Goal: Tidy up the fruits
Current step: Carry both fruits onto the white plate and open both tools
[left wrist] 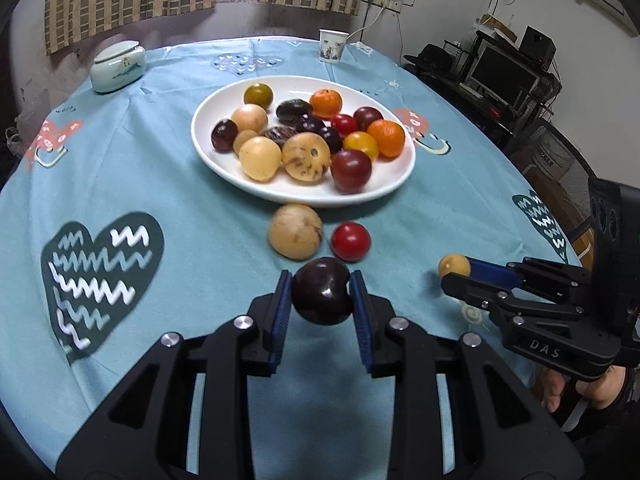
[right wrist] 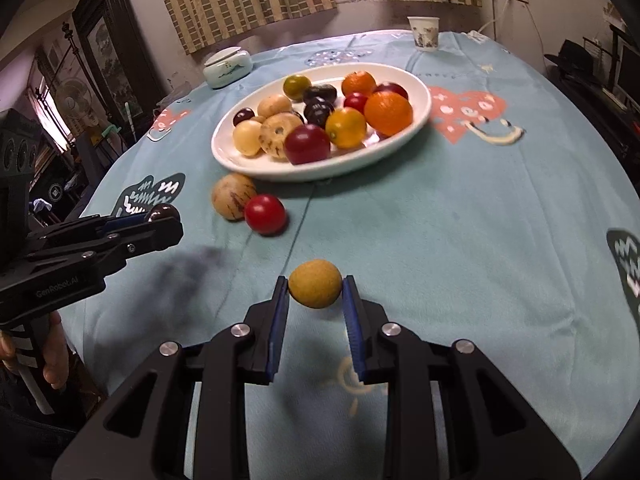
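Note:
My left gripper (left wrist: 322, 286) is shut on a dark purple plum (left wrist: 322, 296), held just above the blue tablecloth in front of the white plate (left wrist: 240, 184). My right gripper (right wrist: 315, 286) is shut on a small tan-yellow fruit (right wrist: 315, 283), also lifted a little off the cloth. The plate holds several fruits: oranges, plums, tan round ones, red ones. On the cloth in front of the plate lie a tan speckled fruit (left wrist: 295, 231) and a red fruit (left wrist: 351, 241), side by side. The right gripper (left wrist: 452, 276) shows at the right of the left wrist view.
A white lidded ceramic jar (left wrist: 117, 65) stands at the far left of the round table and a paper cup (left wrist: 333, 45) at its far edge. A chair and a desk with a monitor (left wrist: 504, 72) stand to the right. A hand (right wrist: 56, 360) holds the left gripper.

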Tool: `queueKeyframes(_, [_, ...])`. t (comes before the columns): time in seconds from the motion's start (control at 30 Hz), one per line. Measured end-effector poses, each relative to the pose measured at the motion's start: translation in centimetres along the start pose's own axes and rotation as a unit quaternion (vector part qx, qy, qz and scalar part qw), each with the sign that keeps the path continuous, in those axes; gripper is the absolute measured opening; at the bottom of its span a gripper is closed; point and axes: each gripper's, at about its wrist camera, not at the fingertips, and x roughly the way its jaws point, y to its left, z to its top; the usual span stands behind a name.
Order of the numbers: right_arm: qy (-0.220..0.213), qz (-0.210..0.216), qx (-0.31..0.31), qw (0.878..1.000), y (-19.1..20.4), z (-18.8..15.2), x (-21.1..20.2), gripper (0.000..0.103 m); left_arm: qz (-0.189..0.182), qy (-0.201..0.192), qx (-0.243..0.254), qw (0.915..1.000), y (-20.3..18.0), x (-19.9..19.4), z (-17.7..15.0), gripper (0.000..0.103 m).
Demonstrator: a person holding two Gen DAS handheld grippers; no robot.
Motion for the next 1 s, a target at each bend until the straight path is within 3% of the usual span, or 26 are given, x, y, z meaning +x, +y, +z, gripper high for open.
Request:
queueKeyframes(0.2, [-0.027, -0.004, -0.029, 0.999, 1.0, 5.5, 0.6, 0.028, 0.021, -0.019, 0.009, 0.9996, 1.5, 0.6, 5.6, 0.030])
queueKeyframes(0.47, [-0.035, -0.027, -0.056, 0.997, 1.0, 14.8, 5.0, 0.028, 0.043, 0.015, -0.027, 0.9986, 3.9, 7.5, 15.6, 0.030])
queueKeyframes(0.77, [-0.008, -0.027, -0.042, 0.999, -0.7, 16.1, 9.4, 0.028, 0.018, 0.028, -0.046, 0.9984, 4.8, 11.1, 16.5, 0.030])
queueKeyframes(0.9, [-0.025, -0.033, -0.045, 0.998, -0.7, 16.1, 9.4, 0.029, 0.016, 0.025, -0.039, 0.9988, 4.7, 11.0, 16.5, 0.031])
queueKeyframes(0.93, [-0.032, -0.037, -0.048, 0.998, -0.7, 16.1, 9.4, 0.032, 0.016, 0.021, -0.038, 0.9989, 4.7, 10.9, 16.5, 0.037])
queueKeyframes(0.97, [-0.035, -0.041, -0.050, 0.997, -0.7, 16.1, 9.3, 0.039, 0.016, 0.017, -0.039, 0.9990, 4.7, 10.5, 16.4, 0.052])
queueKeyframes(1.0, [-0.042, -0.049, -0.053, 0.997, -0.6, 15.9, 9.1, 0.066, 0.017, 0.006, -0.042, 0.9990, 4.8, 10.0, 16.2, 0.057])
